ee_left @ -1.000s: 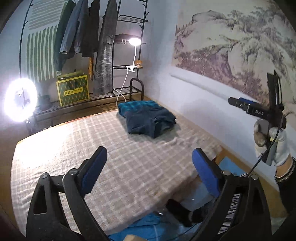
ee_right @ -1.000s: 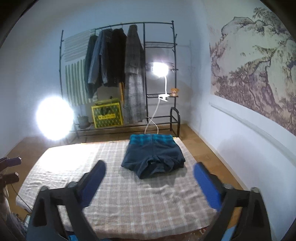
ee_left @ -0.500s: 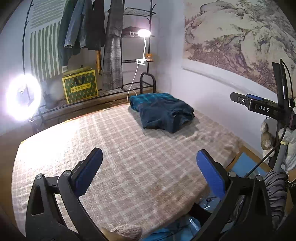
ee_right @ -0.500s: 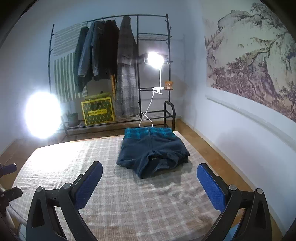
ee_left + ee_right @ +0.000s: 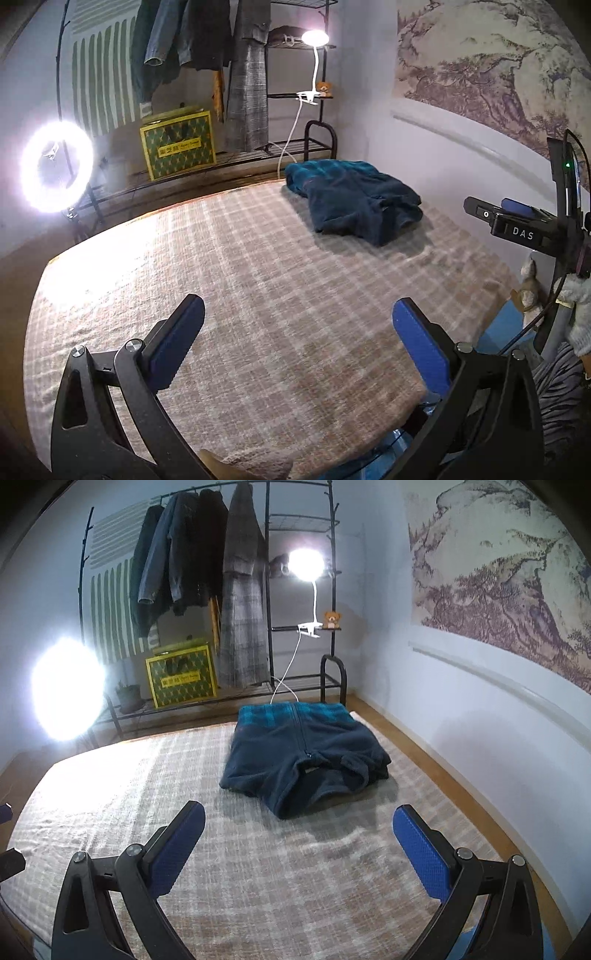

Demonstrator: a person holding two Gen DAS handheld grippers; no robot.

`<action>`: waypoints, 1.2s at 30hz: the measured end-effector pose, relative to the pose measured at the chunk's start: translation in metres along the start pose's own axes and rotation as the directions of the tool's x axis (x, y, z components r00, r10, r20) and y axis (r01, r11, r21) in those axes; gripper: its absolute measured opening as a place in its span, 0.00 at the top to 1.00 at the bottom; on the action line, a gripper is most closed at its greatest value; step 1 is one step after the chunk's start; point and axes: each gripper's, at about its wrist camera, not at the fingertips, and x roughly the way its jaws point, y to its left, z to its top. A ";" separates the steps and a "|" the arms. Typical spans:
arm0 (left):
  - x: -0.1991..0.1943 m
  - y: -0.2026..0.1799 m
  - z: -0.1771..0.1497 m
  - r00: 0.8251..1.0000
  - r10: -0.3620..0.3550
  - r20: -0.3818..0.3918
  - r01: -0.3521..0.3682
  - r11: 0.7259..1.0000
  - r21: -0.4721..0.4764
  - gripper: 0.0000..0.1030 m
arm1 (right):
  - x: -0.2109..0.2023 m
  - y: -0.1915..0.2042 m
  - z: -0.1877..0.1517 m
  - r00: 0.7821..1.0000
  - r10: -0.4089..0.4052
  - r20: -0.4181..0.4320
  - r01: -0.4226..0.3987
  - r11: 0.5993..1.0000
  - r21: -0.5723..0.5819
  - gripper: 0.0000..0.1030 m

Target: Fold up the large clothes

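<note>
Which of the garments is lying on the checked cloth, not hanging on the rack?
The dark blue fleece jacket, folded, with a teal plaid collar. All the other garments hang from the black rack behind.

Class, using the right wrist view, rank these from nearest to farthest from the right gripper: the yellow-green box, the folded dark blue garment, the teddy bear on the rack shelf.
From the right gripper:
1. Folded dark blue garment, ahead on the bed.
2. Yellow-green box, left, on the rack's low shelf.
3. Teddy bear, higher up, right of the box.
</note>
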 end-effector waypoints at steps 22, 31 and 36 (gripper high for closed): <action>0.001 0.022 -0.006 0.998 0.061 0.004 -0.061 0.995 -0.079 0.00 | 0.016 0.015 -0.008 0.999 0.003 -0.054 -0.004 1.000 -0.023 0.00; 0.000 0.024 -0.005 0.998 0.067 0.010 -0.065 0.994 -0.090 0.00 | 0.016 0.015 -0.008 0.999 0.000 -0.052 -0.001 1.000 -0.022 0.00; -0.001 0.024 -0.004 0.998 0.068 0.011 -0.066 0.994 -0.089 0.00 | 0.016 0.015 -0.008 0.999 -0.001 -0.053 0.000 1.000 -0.019 0.00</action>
